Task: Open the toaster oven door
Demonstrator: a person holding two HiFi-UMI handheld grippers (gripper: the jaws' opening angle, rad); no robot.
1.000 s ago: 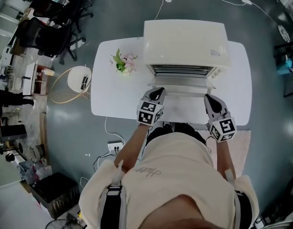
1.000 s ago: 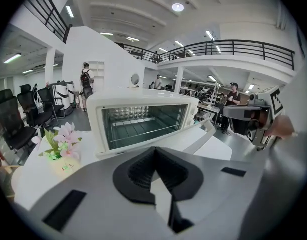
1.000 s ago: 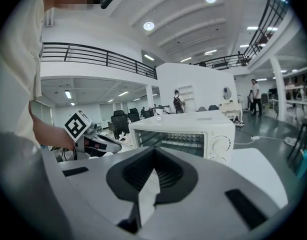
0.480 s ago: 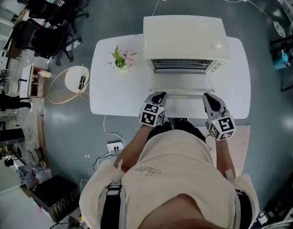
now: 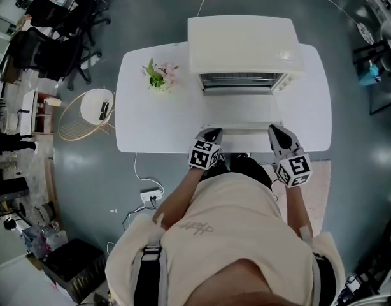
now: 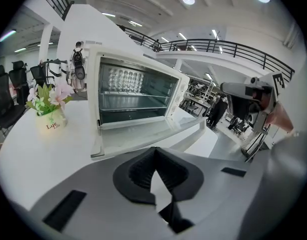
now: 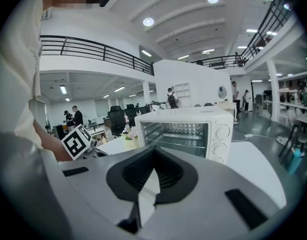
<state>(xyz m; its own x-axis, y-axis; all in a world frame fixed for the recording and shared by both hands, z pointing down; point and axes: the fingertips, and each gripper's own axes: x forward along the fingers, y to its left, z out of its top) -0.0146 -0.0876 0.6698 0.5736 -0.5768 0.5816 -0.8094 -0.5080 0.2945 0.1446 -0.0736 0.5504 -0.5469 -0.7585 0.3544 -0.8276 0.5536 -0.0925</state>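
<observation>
Head view: boxy white toaster oven point(image 5: 243, 43) sits on a white table point(image 5: 151, 120) over grey floor point(image 5: 87, 177), its door point(image 5: 240, 110) dropped flat. Before that door, left gripper point(image 5: 212, 133) and right gripper point(image 5: 274, 131) hover, jaws closed, empty.

Glossy grey floor point(image 5: 87, 177) spread around the white worktop point(image 5: 144, 120); black office chairs point(image 5: 49, 50) stood beyond its far-left corner, under round ceiling lights point(image 7: 148, 21).
</observation>
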